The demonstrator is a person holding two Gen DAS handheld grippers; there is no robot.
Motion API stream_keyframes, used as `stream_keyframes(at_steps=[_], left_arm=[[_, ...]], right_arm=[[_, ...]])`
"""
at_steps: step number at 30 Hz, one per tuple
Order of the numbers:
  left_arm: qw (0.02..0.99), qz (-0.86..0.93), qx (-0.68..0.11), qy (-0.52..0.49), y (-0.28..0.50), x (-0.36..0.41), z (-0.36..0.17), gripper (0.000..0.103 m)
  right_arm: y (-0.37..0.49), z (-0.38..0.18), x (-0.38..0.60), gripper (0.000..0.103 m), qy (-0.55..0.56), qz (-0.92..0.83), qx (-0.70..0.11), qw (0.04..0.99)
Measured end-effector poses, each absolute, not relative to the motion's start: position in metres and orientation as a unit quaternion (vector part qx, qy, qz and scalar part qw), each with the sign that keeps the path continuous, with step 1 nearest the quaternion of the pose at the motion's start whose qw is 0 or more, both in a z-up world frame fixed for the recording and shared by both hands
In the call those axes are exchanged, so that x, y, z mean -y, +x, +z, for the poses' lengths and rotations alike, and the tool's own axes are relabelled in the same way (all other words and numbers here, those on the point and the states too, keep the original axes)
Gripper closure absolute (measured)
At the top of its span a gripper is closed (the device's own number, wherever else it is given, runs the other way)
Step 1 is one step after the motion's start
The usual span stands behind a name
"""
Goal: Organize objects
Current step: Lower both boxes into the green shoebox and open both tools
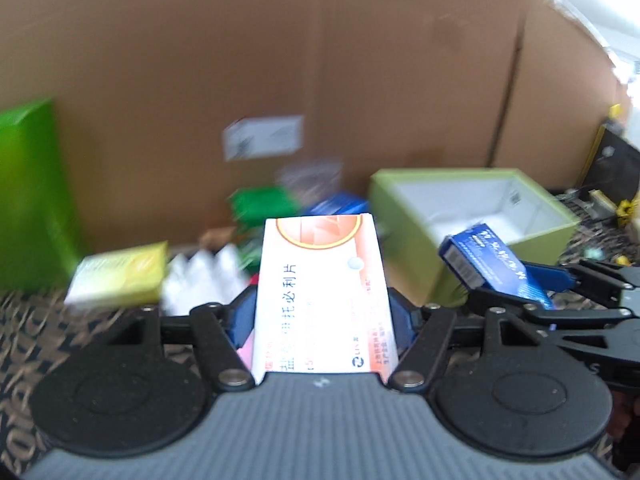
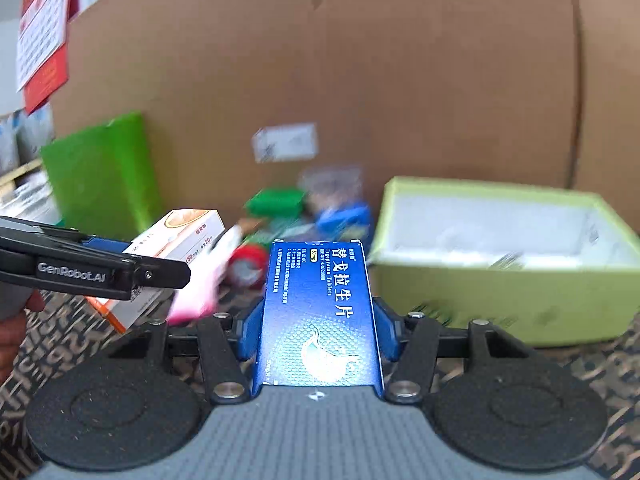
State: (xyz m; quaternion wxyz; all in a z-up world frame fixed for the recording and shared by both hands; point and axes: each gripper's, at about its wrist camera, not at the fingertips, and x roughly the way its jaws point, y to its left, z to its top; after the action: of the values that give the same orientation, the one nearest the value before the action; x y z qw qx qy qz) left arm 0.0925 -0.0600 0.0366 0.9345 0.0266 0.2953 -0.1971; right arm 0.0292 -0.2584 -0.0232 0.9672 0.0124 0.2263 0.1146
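Left gripper (image 1: 322,312): jaws clamping a white-and-orange tablet box (image 1: 324,292), lifted off the patterned cloth (image 1: 36,320).
Right gripper (image 2: 318,320): jaws clamping a blue Tegoprazan tablet box (image 2: 318,312), also held in the air.
Further back, right: an open pale-green box (image 2: 460,300) with a white inside is sitting on the cloth.
Centre: blurred small packages are lying in a heap.
Far left: an upright green box (image 2: 100,172) is standing against the big cardboard carton (image 2: 360,60).
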Motion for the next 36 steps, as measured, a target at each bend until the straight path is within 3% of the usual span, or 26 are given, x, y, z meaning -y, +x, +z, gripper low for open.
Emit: stream_keyframes(at_steps=[9,16,30,31,32,34,36], left_arm=[[0.926,-0.274,-0.259,0.032,0.120,0.157,0.069,0.037],[0.917,-0.288,-0.274,0.012,0.163,0.216,0.058,0.037],[0.898,-0.284,-0.336,0.009,0.222,0.276,0.003,0.037],[0.899,-0.287,-0.330,0.011,0.222,0.277,0.002,0.031],[0.902,-0.286,-0.324,0.014,0.221,0.278,0.001,0.017],[0.911,-0.277,-0.305,0.016,0.217,0.277,0.001,0.000],[0.917,-0.274,-0.288,0.015,0.212,0.270,0.006,0.000]], right_arm=[[0.047,0.012,0.328,0.043,-0.015,0.015,-0.170,0.985],[0.084,0.012,0.384,0.043,-0.026,-0.051,-0.157,0.986],[0.166,-0.036,0.419,0.043,-0.053,-0.066,-0.260,0.962],[0.168,-0.039,0.419,0.043,-0.054,-0.067,-0.263,0.961],[0.170,-0.041,0.419,0.043,-0.057,-0.069,-0.266,0.960],[0.174,-0.046,0.418,0.039,-0.071,-0.071,-0.272,0.957],[0.172,-0.050,0.420,0.031,-0.087,-0.075,-0.276,0.954]])
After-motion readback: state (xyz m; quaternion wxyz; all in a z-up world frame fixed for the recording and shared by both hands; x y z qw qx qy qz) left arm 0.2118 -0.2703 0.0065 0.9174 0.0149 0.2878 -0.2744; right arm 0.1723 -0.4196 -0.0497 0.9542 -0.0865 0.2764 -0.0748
